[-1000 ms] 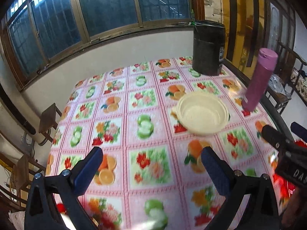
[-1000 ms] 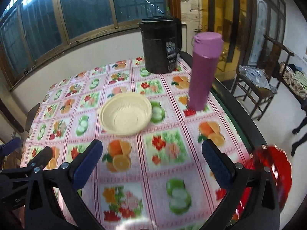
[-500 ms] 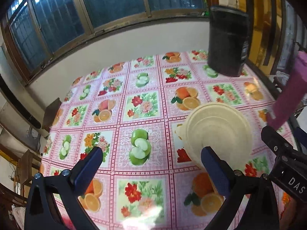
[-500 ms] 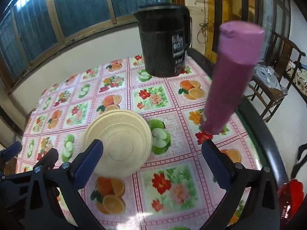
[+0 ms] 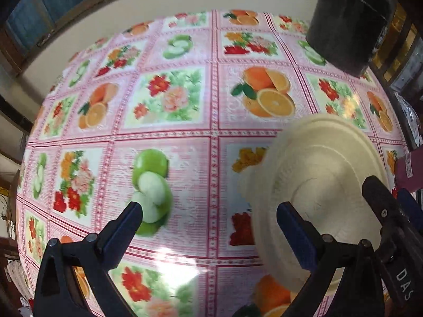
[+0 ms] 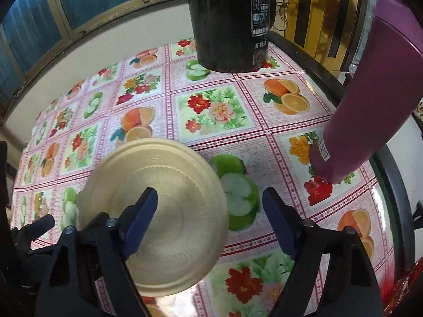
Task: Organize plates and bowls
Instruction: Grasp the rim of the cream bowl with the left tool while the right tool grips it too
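A cream bowl sits on the fruit-print tablecloth; it also shows in the left wrist view. My left gripper is open, its right finger over the bowl's left rim and its left finger over bare cloth. My right gripper is open, its left finger over the bowl's inside and its right finger past the rim. Neither holds anything.
A black kettle stands at the back of the table, also in the left wrist view. A tall purple flask stands at the right near the table's dark edge. Something red lies at the lower right.
Both grippers have moved forward and down toward the bowl, which now lies much larger and partly between the fingers of each. Both stay open.
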`<state>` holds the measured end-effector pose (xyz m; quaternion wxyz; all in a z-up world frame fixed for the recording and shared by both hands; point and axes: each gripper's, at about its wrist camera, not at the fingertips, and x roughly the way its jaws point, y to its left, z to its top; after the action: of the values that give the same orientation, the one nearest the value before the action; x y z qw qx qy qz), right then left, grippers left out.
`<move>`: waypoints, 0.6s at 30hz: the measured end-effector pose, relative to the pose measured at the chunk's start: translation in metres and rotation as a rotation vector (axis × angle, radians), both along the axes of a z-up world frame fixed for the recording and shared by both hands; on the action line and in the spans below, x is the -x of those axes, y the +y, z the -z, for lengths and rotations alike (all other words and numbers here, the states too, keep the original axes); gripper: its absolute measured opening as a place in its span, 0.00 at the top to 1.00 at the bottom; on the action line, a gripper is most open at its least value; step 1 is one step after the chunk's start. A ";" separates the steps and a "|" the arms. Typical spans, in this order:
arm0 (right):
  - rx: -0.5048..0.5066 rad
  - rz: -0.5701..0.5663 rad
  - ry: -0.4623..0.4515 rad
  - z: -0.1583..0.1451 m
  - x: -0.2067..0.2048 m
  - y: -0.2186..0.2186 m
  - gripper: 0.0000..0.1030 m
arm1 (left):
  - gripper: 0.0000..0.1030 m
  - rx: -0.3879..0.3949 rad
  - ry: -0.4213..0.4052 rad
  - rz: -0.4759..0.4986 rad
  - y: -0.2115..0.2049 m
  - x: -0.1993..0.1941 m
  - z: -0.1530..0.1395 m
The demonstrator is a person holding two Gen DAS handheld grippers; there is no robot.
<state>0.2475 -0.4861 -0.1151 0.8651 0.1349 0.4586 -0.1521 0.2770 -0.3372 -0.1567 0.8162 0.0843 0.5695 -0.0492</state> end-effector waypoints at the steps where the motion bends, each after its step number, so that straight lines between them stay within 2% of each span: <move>1: 0.003 0.003 0.006 0.001 0.000 -0.002 0.24 | 0.02 0.000 0.004 0.000 -0.002 0.000 0.001; 3: -0.020 0.008 0.024 0.005 -0.001 -0.007 0.30 | 0.13 0.005 0.015 0.011 -0.009 0.001 0.003; 4: -0.040 0.006 0.040 0.007 -0.002 -0.010 0.39 | 0.17 0.005 0.025 0.018 -0.011 0.002 0.003; 5: -0.055 0.006 0.055 0.010 -0.002 -0.012 0.46 | 0.26 0.003 0.037 0.025 -0.014 0.001 0.004; 6: -0.062 0.006 0.068 0.011 -0.003 -0.014 0.50 | 0.32 0.010 0.044 0.029 -0.015 0.001 0.005; 8: -0.083 0.003 0.090 0.015 -0.004 -0.016 0.70 | 0.41 0.032 0.043 0.037 -0.016 0.001 0.003; 9: -0.097 0.000 0.097 0.017 -0.003 -0.017 0.73 | 0.53 0.046 0.044 0.044 -0.018 0.002 0.002; 10: -0.110 -0.005 0.096 0.018 -0.003 -0.017 0.78 | 0.59 0.063 0.046 0.053 -0.019 0.004 0.001; 11: -0.118 -0.010 0.092 0.018 -0.003 -0.017 0.86 | 0.70 0.083 0.050 0.064 -0.020 0.006 0.000; 12: -0.123 -0.020 0.090 0.017 -0.002 -0.015 0.87 | 0.76 0.085 0.055 0.073 -0.022 0.008 -0.001; 15: -0.128 -0.028 0.086 0.016 0.003 -0.010 0.88 | 0.77 0.072 0.057 0.084 -0.022 0.017 -0.001; 18: -0.168 -0.008 0.086 0.016 0.015 -0.010 0.88 | 0.80 0.111 0.069 0.081 -0.012 0.028 -0.003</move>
<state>0.2324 -0.4965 -0.1312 0.8308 0.1982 0.5072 -0.1152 0.2490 -0.3491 -0.1541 0.7969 0.0602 0.5896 -0.1169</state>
